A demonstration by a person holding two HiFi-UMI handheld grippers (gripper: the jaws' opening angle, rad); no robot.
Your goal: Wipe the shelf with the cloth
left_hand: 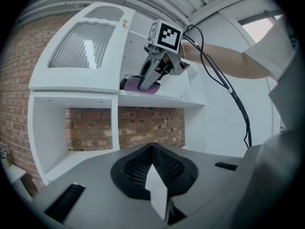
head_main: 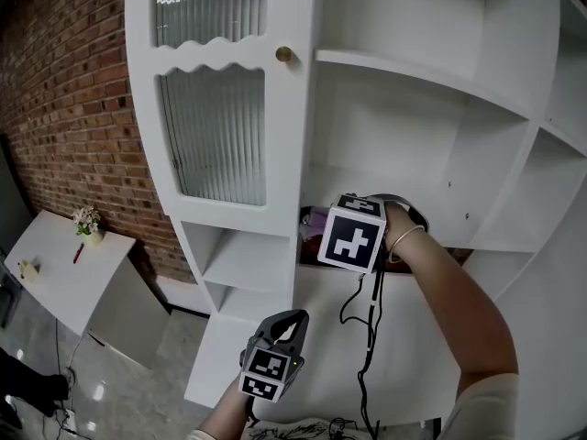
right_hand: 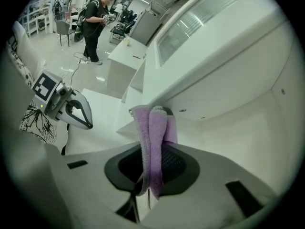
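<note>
My right gripper (head_main: pixel 323 220) is shut on a folded purple cloth (right_hand: pixel 151 136) and reaches into the white cabinet. The cloth (left_hand: pixel 143 86) rests on the shelf (left_hand: pixel 164 97) near its left end, seen from below in the left gripper view, with the right gripper (left_hand: pixel 147 82) angled down onto it. In the head view only a purple corner of the cloth (head_main: pixel 315 215) shows beside the marker cube (head_main: pixel 352 237). My left gripper (head_main: pixel 286 323) hangs low in front of the cabinet, shut and holding nothing, well below the shelf.
A closed ribbed-glass door (head_main: pixel 213 131) with a brass knob (head_main: pixel 284 54) stands left of the open shelves. A black cable (head_main: pixel 370 333) hangs from the right gripper. A brick wall (head_main: pixel 64 99) lies to the left. People (right_hand: pixel 95 23) stand far off.
</note>
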